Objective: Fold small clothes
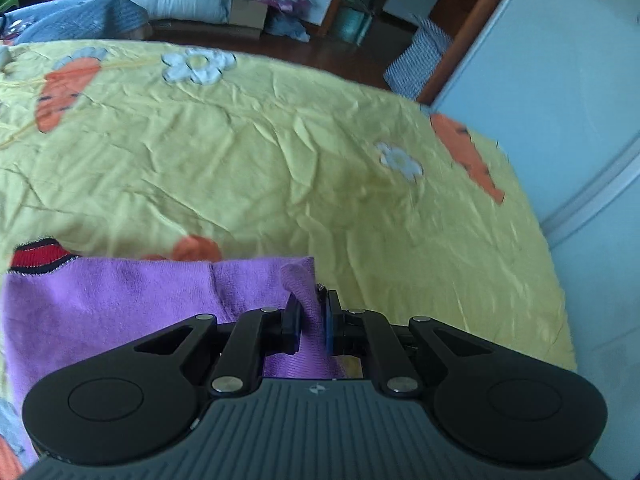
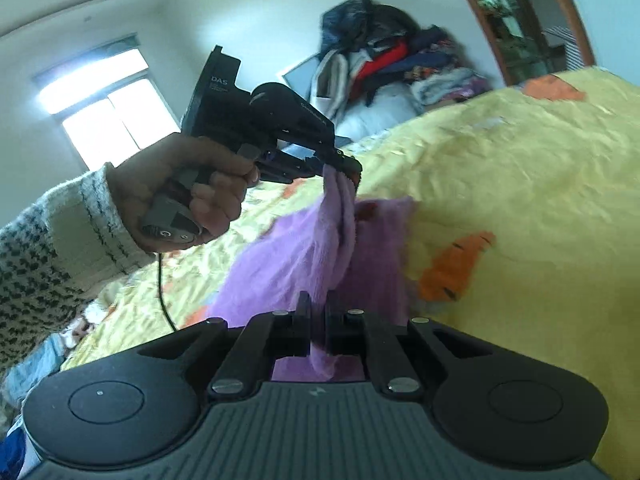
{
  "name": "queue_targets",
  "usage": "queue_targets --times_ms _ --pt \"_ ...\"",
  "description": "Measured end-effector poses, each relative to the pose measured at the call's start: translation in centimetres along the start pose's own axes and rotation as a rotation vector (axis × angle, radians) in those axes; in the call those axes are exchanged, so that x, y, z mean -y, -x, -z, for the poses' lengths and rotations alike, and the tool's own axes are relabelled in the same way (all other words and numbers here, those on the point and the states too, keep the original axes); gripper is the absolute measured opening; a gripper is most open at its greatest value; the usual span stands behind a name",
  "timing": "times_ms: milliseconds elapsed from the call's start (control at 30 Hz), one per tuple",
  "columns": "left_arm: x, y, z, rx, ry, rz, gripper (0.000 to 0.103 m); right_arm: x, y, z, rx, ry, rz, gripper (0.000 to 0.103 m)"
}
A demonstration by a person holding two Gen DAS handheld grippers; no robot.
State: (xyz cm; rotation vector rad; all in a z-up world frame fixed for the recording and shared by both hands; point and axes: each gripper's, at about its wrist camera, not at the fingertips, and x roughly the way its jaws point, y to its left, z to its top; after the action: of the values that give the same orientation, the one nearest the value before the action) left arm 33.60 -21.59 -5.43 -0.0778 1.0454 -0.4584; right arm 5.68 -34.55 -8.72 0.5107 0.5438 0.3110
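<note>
A small purple knitted garment (image 1: 120,312) with a red and black striped trim (image 1: 38,254) lies on the yellow bedspread (image 1: 280,152). My left gripper (image 1: 311,312) is shut on a pinched fold at the garment's right edge. In the right wrist view the same purple garment (image 2: 320,248) hangs stretched between both tools. My right gripper (image 2: 318,312) is shut on its near edge. The left gripper (image 2: 344,168) holds the far corner lifted above the bed, in a person's hand (image 2: 192,192).
The yellow bedspread (image 2: 520,200) has orange carrot and white flower prints. A pale blue wardrobe (image 1: 560,100) stands at the bed's right side. Piled clothes and bedding (image 2: 400,64) lie beyond the bed, with a striped basket (image 1: 420,60) near a doorway. A cable (image 2: 162,292) hangs from the left tool.
</note>
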Motion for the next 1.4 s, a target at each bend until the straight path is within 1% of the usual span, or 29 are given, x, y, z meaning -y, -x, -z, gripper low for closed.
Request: queue_targets --times_ms 133,167,200,233,267,300,367,400,433,467,500,533,567,600,633,700,800,867,900,933,967,1000,1033,1100,1133,1167,1233,1300,1400 --pt "1.0 -1.8 0.7 -0.018 -0.045 -0.037 0.012 1.0 0.1 1.1 -0.027 -0.041 0.038 0.005" --pt "1.1 -2.4 0.9 -0.026 -0.055 -0.044 0.014 1.2 -0.1 1.2 -0.034 -0.046 0.055 0.005" --pt "1.2 -2.9 0.9 -0.032 -0.063 -0.052 0.019 1.5 -0.3 1.4 -0.043 -0.062 0.072 0.009" --pt "1.1 -3.3 0.8 -0.034 -0.053 -0.056 0.021 2.0 -0.4 1.5 -0.061 -0.083 0.065 0.009" --pt "0.9 -3.3 0.4 -0.027 -0.034 -0.062 0.029 2.3 -0.7 1.6 -0.083 -0.090 0.066 0.022" --pt "0.6 -2.8 -0.1 -0.013 -0.016 -0.060 0.037 2.5 -0.7 1.5 -0.093 -0.091 0.078 0.043" --pt "-0.2 -0.5 -1.6 0.043 0.011 -0.051 0.045 2.4 0.4 1.1 -0.050 -0.075 0.108 0.073" --pt "-0.7 1.2 -2.4 0.079 0.018 -0.044 0.053 2.0 1.4 0.6 -0.004 -0.042 0.108 0.072" --pt "-1.2 3.0 -3.1 0.119 0.015 -0.039 0.056 1.8 1.9 0.0 0.017 -0.017 0.092 0.072" --pt "-1.6 5.0 -3.4 0.164 -0.004 -0.045 0.063 1.5 2.3 -0.7 0.032 0.003 0.060 0.070" --pt "-1.9 6.6 -3.5 0.195 -0.033 -0.065 0.071 1.2 2.4 -1.5 0.046 0.026 0.035 0.063" --pt "-2.2 8.1 -3.1 0.218 -0.067 -0.095 0.074 0.6 2.1 -2.3 0.041 0.064 0.025 0.056" --pt "-2.5 9.0 -2.4 0.231 -0.090 -0.117 0.076 0.0 1.3 -3.1 0.022 0.111 0.018 0.044" --pt "-2.9 9.7 -1.5 0.232 -0.115 -0.139 0.076 -0.5 0.3 -3.8 0.007 0.160 0.010 0.041" --pt "-3.4 9.9 -0.4 0.222 -0.142 -0.156 0.076 -0.9 -1.1 -4.4 -0.020 0.197 0.006 0.040" --pt "-4.1 9.6 2.4 0.196 -0.190 -0.180 0.076 -1.2 -4.1 -5.3 -0.086 0.241 -0.019 0.032" --pt "-5.0 7.2 5.8 0.154 -0.246 -0.253 0.075 -0.5 -8.0 -5.7 -0.173 0.248 -0.057 0.032" --pt "-6.4 5.0 7.1 0.102 -0.241 -0.291 0.074 0.3 -9.9 -5.7 -0.207 0.266 0.022 0.031" --pt "-7.2 3.8 7.5 0.085 -0.232 -0.303 0.076 0.9 -10.8 -5.6 -0.220 0.283 0.076 0.030" --pt "-8.0 3.1 7.6 0.077 -0.225 -0.305 0.078 1.4 -11.0 -5.7 -0.213 0.276 0.086 0.030" --pt "-8.7 3.1 7.4 0.087 -0.190 -0.295 0.080 1.6 -11.0 -6.0 -0.215 0.254 0.069 0.031" --pt "-9.7 3.8 7.1 0.097 -0.123 -0.283 0.075 1.8 -10.6 -6.4 -0.222 0.227 0.054 0.031" --pt "-10.8 5.0 7.1 0.110 -0.068 -0.256 0.074 2.0 -9.8 -6.8 -0.222 0.210 0.052 0.032" --pt "-12.5 7.5 7.1 0.129 -0.020 -0.188 0.077 2.5 -8.2 -7.5 -0.209 0.184 0.036 0.036" --pt "-13.6 9.0 7.6 0.137 0.004 -0.157 0.078 3.2 -8.2 -8.0 -0.219 0.153 0.006 0.036" --pt "-14.5 10.2 8.2 0.133 0.025 -0.126 0.083 3.8 -8.2 -8.3 -0.236 0.122 -0.024 0.037" --pt "-16.6 11.5 9.9 0.060 0.084 -0.035 0.085 5.5 -8.7 -8.8 -0.273 0.065 -0.061 0.041" --pt "-18.6 11.9 11.8 -0.010 0.144 0.023 0.085 7.2 -9.2 -9.1 -0.297 -0.004 -0.087 0.051" --pt "-21.6 11.8 14.3 -0.078 0.233 0.091 0.085 8.9 -10.5 -9.2 -0.325 -0.065 -0.128 0.053"
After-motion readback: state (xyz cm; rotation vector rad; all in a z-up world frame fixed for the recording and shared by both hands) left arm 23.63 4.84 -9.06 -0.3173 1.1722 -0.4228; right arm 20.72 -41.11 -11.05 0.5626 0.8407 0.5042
